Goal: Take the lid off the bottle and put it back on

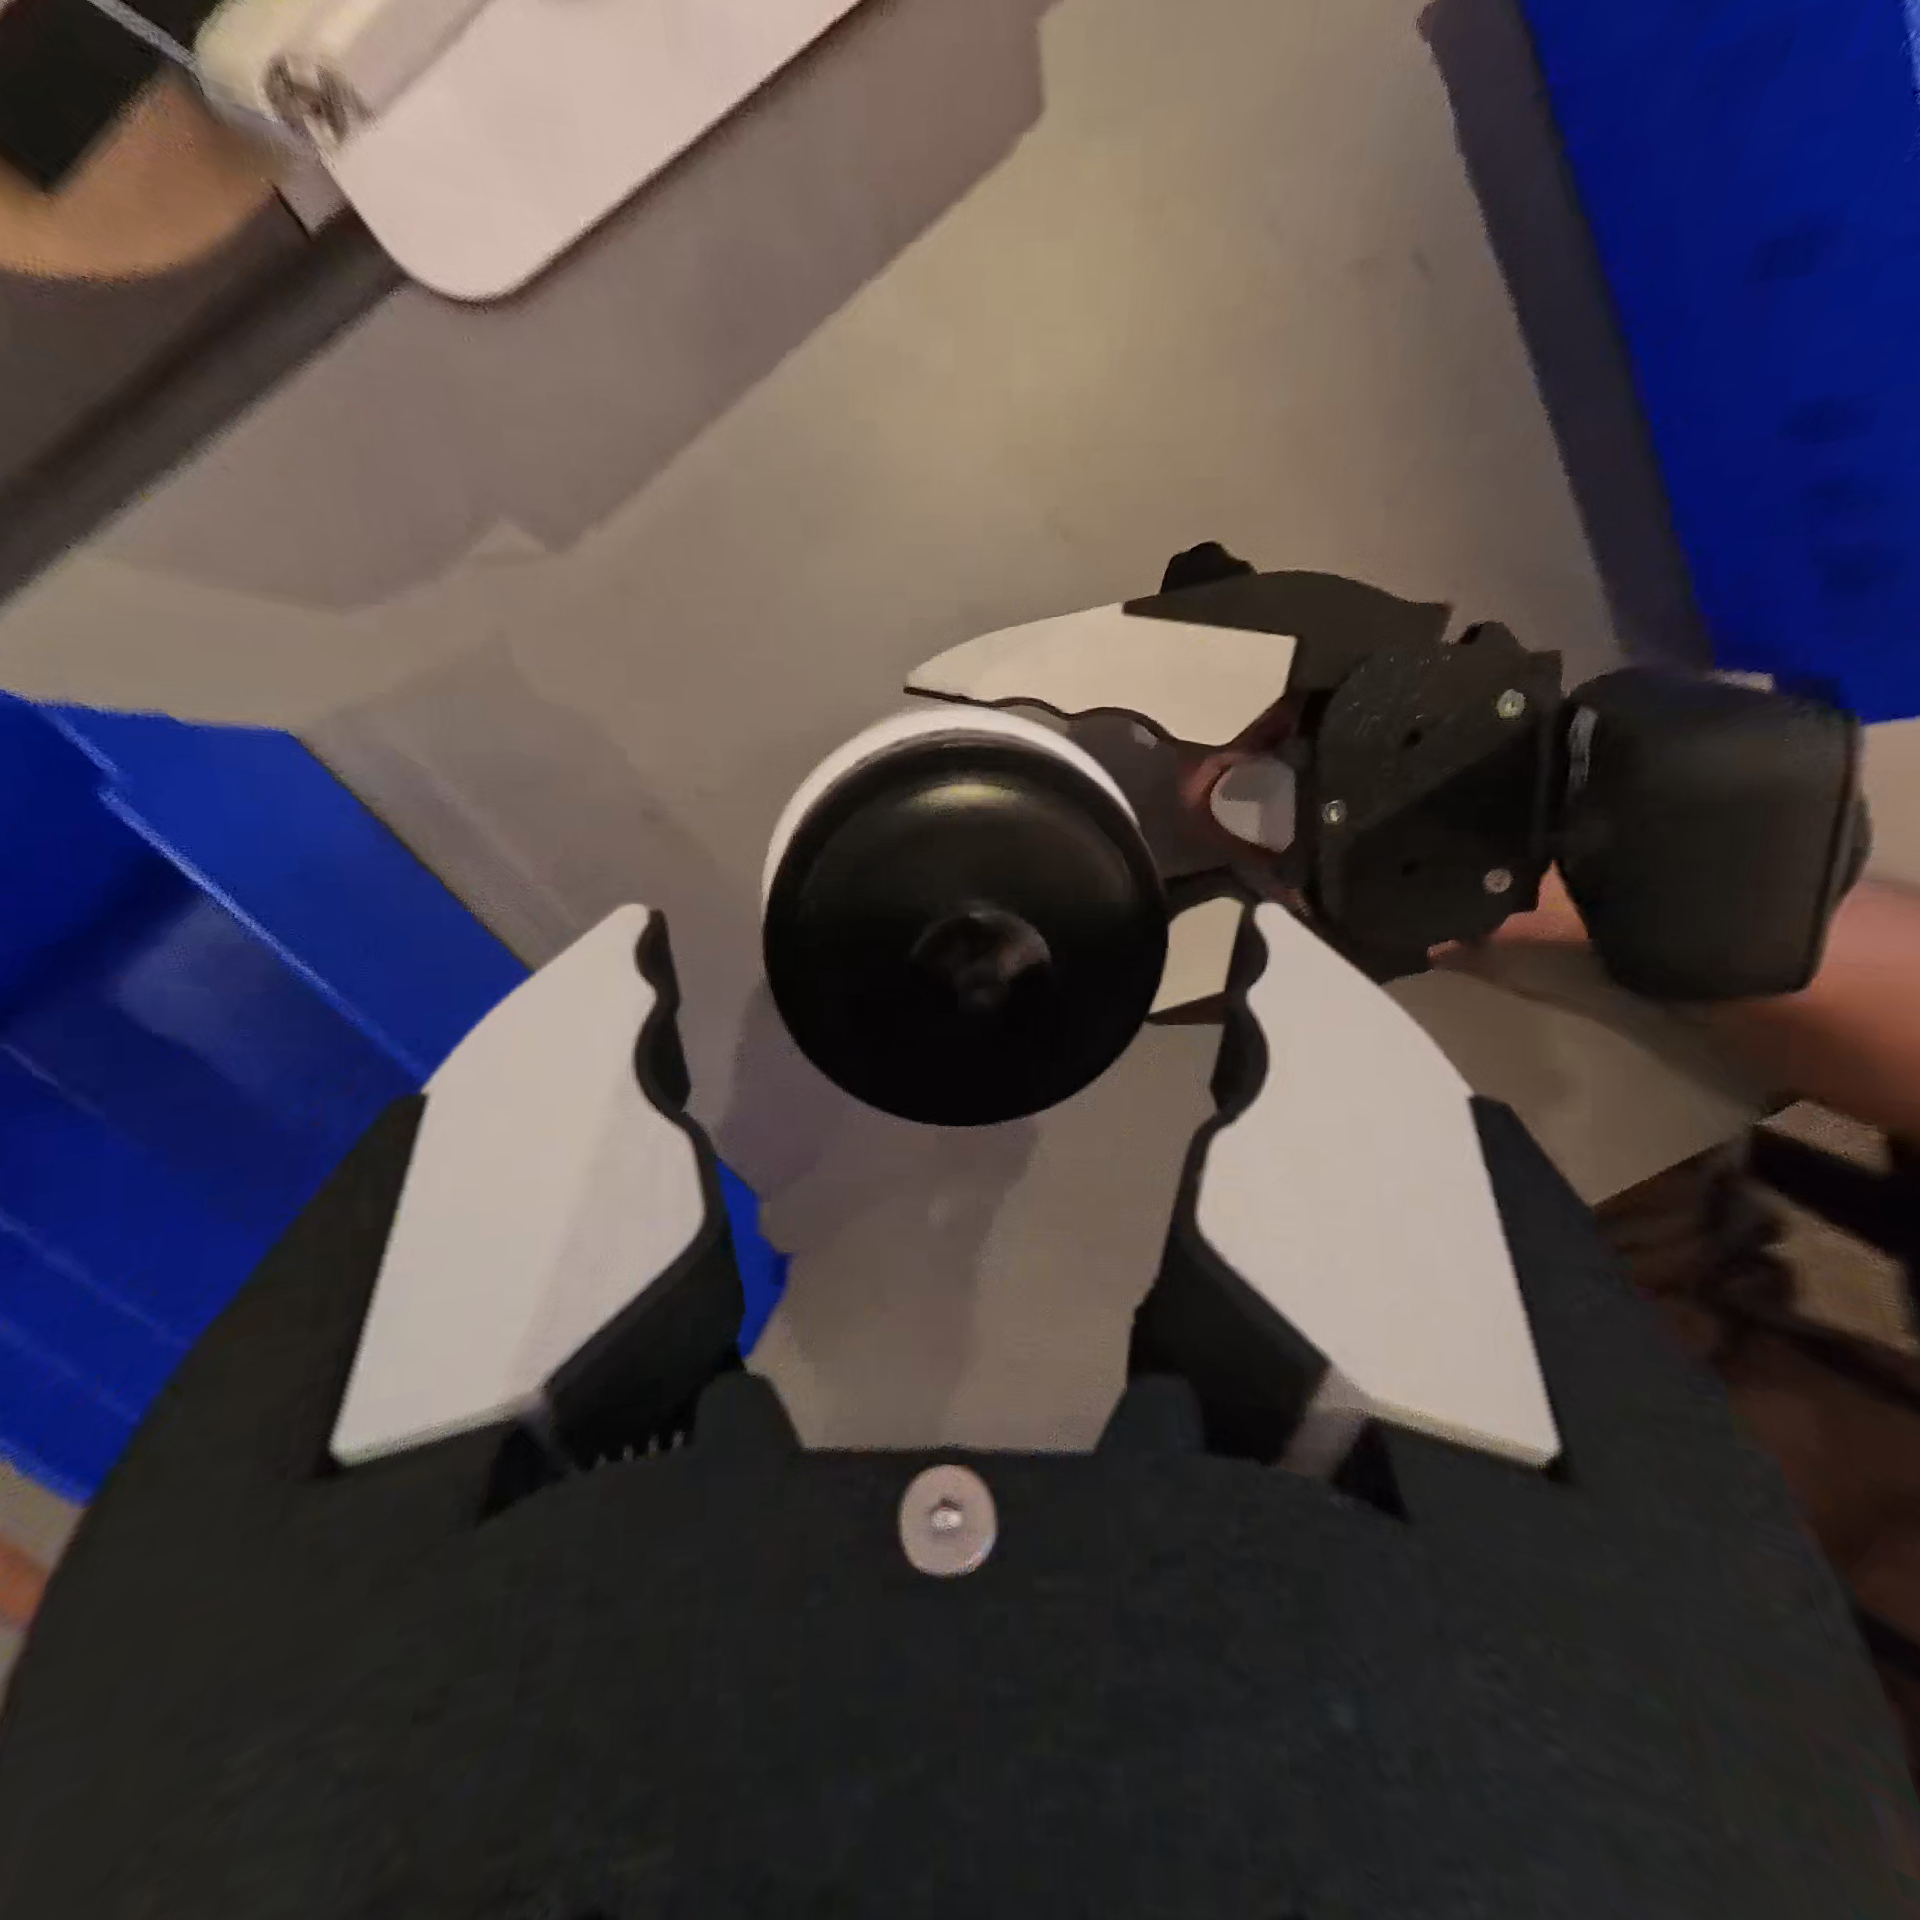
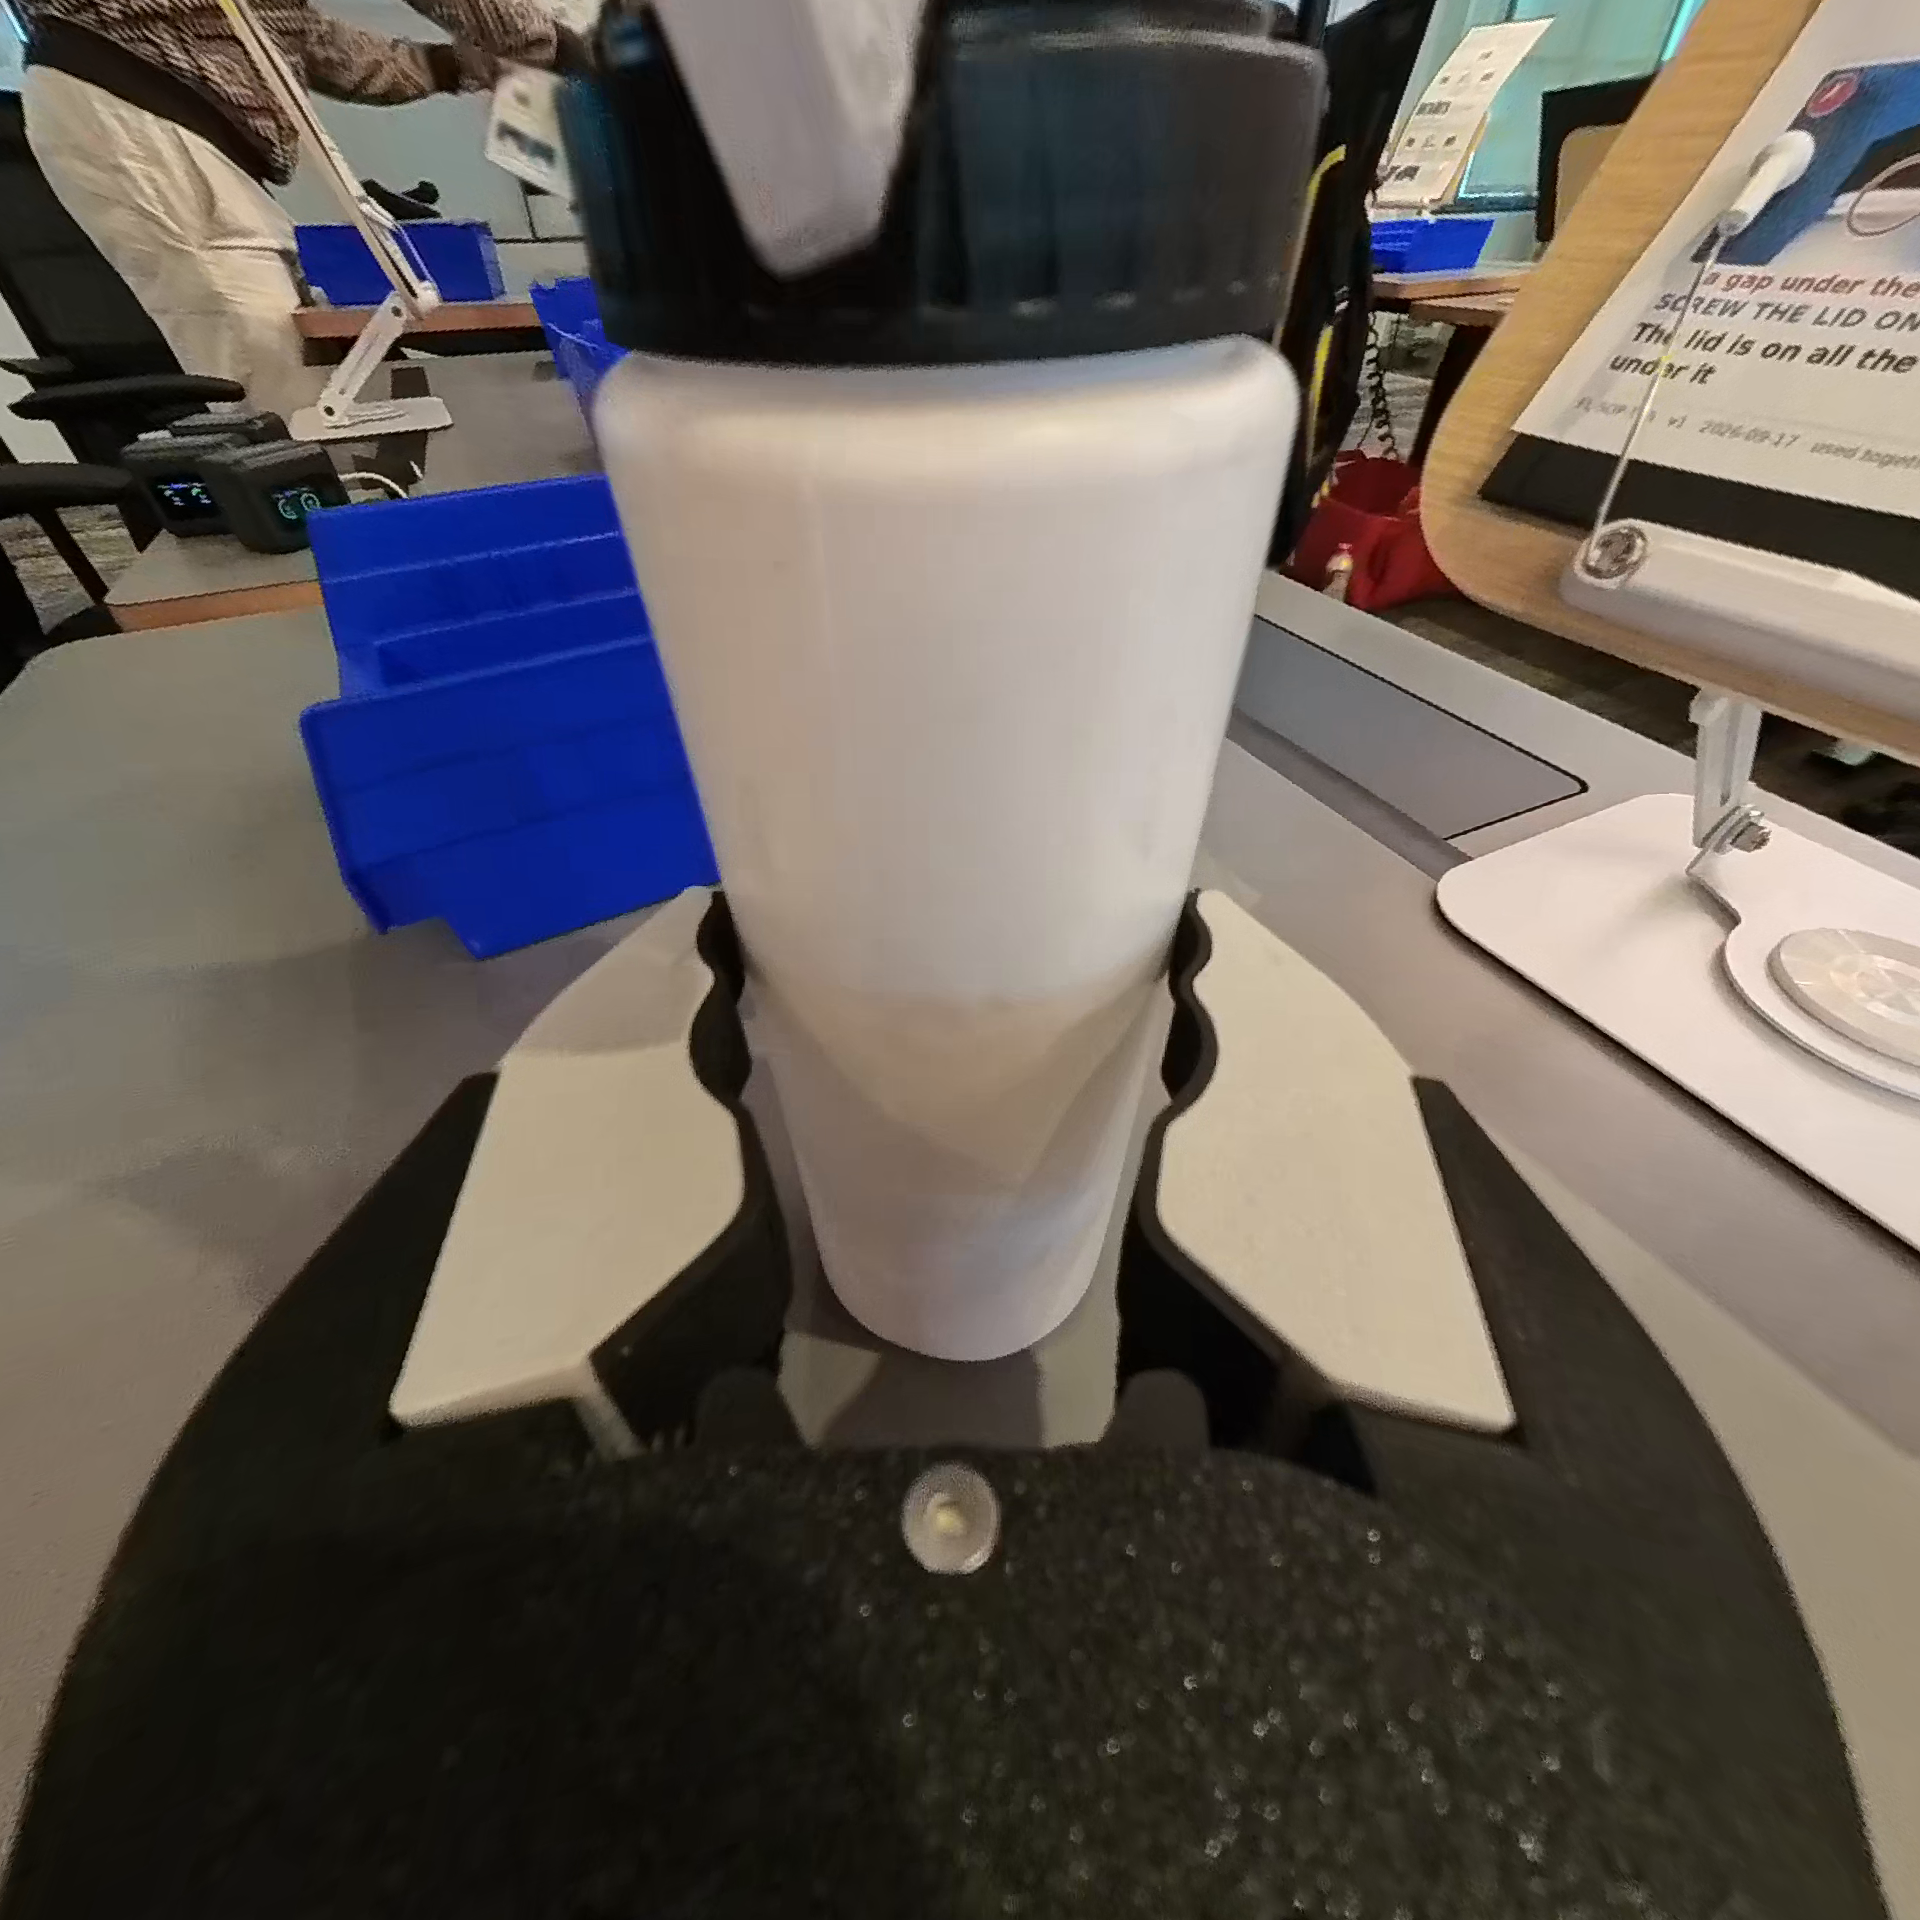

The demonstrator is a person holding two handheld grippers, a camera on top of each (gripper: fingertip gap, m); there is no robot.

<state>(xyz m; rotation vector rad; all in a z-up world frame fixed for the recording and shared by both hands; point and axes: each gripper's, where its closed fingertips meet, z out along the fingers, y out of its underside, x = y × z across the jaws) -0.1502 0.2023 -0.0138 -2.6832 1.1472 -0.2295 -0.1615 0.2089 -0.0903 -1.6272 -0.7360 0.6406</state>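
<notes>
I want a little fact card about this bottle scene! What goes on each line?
bottle: white bottle, standing upright on the grey table
lid: black lid, on the bottle
right gripper: pads squeezing the bottle's lower body
left gripper: above the lid, fingers spread wide, not touching it
nearby: blue bin to the left, white stand base to the right

Grey table (image 2: 156,935) (blue bin (image 2: 499,707) atop)
</notes>
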